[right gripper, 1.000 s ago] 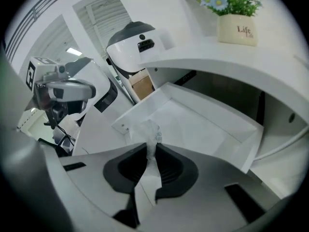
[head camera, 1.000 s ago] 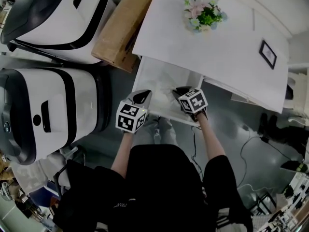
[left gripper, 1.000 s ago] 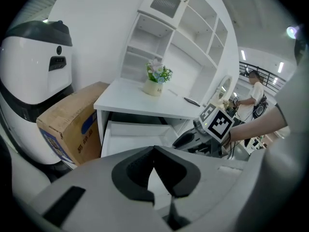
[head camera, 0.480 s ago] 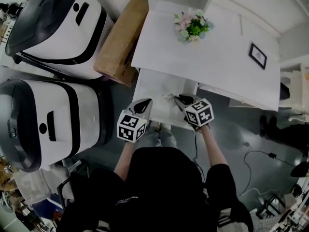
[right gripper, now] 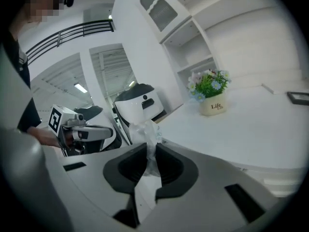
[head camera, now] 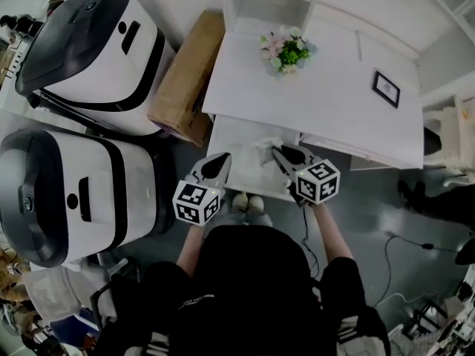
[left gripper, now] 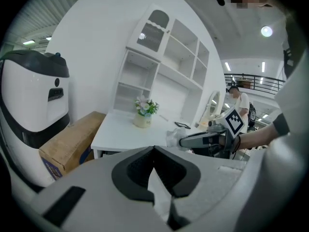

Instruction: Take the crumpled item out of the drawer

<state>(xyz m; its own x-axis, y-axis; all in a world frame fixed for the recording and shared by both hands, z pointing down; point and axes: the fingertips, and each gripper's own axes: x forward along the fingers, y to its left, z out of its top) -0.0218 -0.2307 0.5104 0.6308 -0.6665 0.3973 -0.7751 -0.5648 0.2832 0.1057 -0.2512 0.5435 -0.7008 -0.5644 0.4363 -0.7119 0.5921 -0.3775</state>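
Note:
My right gripper [right gripper: 148,151] is shut on the crumpled item [right gripper: 147,132], a wad of clear, whitish plastic that sticks up from between the pads. From the head view the crumpled item [head camera: 266,145] hangs at the tip of the right gripper [head camera: 277,151], above the back of the open white drawer [head camera: 231,138]. The left gripper view shows the same wad [left gripper: 174,137] held up level with the desk top. My left gripper [head camera: 220,159] hovers over the drawer's left part. Its jaws [left gripper: 154,151] meet at the tips with nothing between them.
The white desk [head camera: 334,102] carries a flower pot [head camera: 282,49] and a small picture frame [head camera: 387,89]. A cardboard box [head camera: 185,80] leans at its left. Two large white machines [head camera: 89,50] [head camera: 74,191] stand further left. Cables lie on the floor at right.
The right gripper has risen with the crumpled item from low in the drawer to about desk-top height. The left gripper has drawn back a little. The head camera has moved higher.

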